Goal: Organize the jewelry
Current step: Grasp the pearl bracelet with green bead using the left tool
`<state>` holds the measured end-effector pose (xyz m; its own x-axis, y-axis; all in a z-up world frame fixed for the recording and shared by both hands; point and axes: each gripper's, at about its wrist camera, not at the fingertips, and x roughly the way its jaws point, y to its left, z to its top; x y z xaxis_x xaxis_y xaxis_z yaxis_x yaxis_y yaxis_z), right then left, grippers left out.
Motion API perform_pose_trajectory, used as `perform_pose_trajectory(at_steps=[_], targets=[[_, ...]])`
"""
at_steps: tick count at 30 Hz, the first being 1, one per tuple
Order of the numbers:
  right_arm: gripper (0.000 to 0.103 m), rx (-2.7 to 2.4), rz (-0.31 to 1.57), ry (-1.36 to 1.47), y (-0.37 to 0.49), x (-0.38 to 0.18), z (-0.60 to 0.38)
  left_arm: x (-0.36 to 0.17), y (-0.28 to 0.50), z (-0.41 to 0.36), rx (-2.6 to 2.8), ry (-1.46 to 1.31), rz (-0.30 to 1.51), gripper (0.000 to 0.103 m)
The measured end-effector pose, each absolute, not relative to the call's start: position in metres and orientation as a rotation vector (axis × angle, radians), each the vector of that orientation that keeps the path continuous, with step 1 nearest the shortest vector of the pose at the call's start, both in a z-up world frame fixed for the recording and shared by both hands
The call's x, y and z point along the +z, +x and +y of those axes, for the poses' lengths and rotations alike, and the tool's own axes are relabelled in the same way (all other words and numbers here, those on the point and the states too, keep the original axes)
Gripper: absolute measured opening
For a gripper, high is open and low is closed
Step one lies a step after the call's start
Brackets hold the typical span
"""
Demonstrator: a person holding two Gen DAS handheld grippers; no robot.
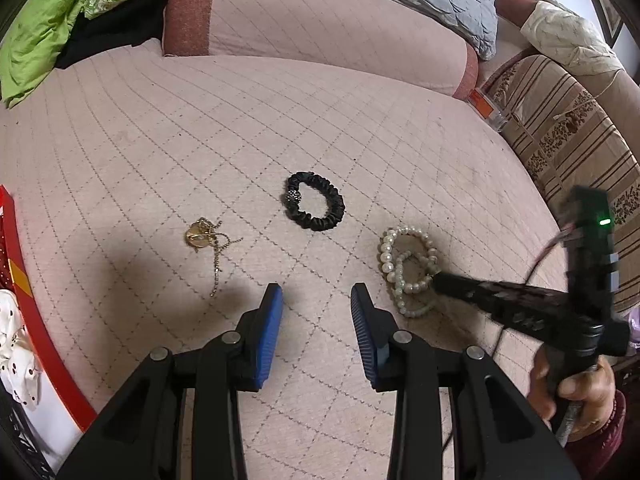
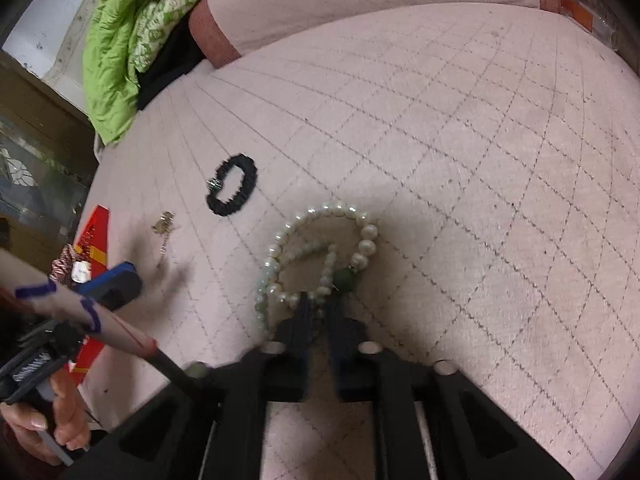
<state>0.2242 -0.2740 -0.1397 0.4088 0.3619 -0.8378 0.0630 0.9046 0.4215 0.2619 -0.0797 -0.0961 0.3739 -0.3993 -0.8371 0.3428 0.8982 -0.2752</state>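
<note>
Because the pearls (image 2: 320, 256) lie tangled on the bed (image 1: 160, 120) by the scrunchie (image 1: 316, 201) and gold chain (image 1: 208, 246), my right tongs (image 2: 318, 306) pinch their near strands while my left tongs (image 1: 316, 300) hang released.

A pink quilted bed cover (image 1: 160, 140) with a diamond stitch pattern carries three pieces: a gold chain with a pendant (image 1: 200, 234) at the left, a black scrunchie (image 1: 316, 201) in the middle, and tangled pearl bracelets (image 1: 408, 268) at the right.
</note>
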Motion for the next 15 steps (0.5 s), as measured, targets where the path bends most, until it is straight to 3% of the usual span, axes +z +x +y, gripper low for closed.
perform_pose_trajectory(at_steps=[5, 15], targets=[[0.006, 0.178, 0.951, 0.479, 0.207, -0.095, -0.296, -0.103, 0.268, -0.095, -0.503, -0.088, 1.127, 0.034], [0.006, 0.113, 0.843, 0.542, 0.197, -0.078, -0.323, -0.120, 0.283, -0.149, -0.570, -0.171, 1.182, 0.034]])
